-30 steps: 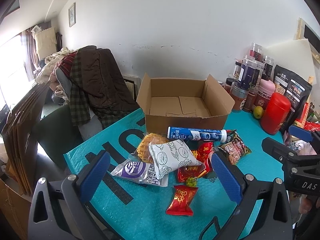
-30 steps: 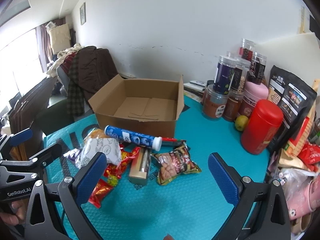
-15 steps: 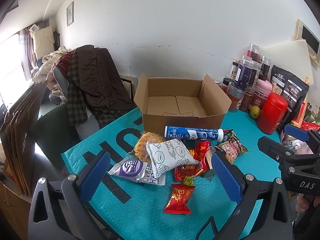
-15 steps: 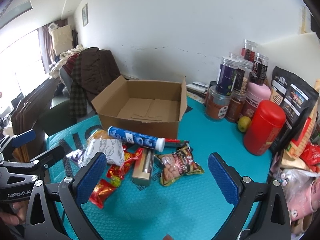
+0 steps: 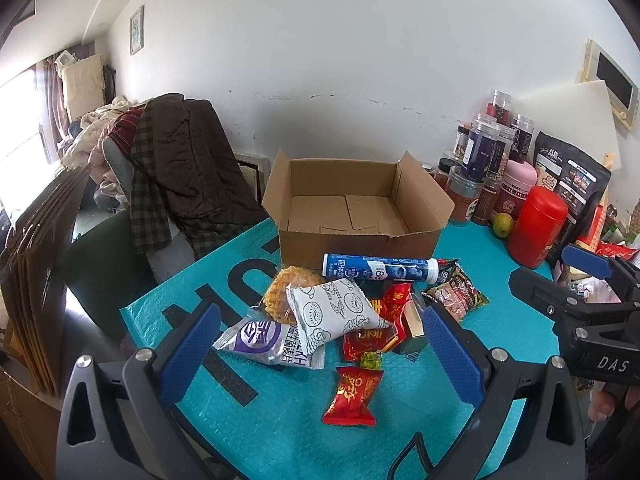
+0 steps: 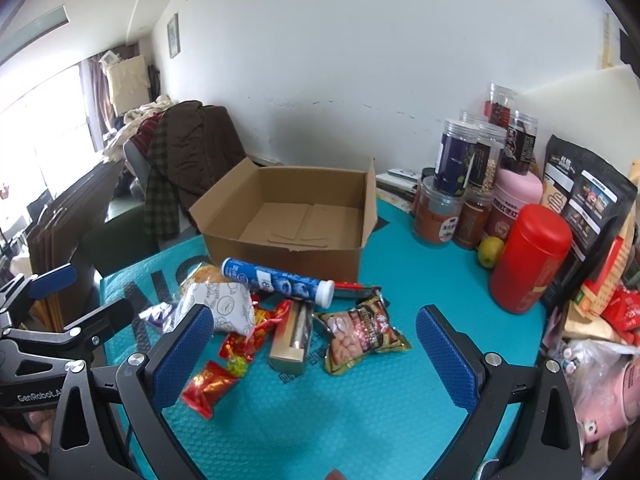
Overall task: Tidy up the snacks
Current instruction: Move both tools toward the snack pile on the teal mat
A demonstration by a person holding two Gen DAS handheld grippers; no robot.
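I am holding both grippers above the near edge of the worktop (image 5: 280,432), each with its jaws spread wide and gripping nothing: the left gripper (image 5: 320,352) and the right gripper (image 6: 314,354) are hanging clear of the snacks, which I judge leaves me free to choose a first item. The cardboard box (image 5: 356,220) is sitting toward the far edge with its flaps up and nothing inside, so I am treating it as the place to fill. The snack pile (image 5: 340,316) is lying between the box and my jaws, with the blue tube (image 5: 380,268) resting just in front of the box wall. The red candy packet (image 5: 352,394) is lying nearest the left jaws, while the peanut packet (image 6: 362,334) is lying ahead of the right jaws.
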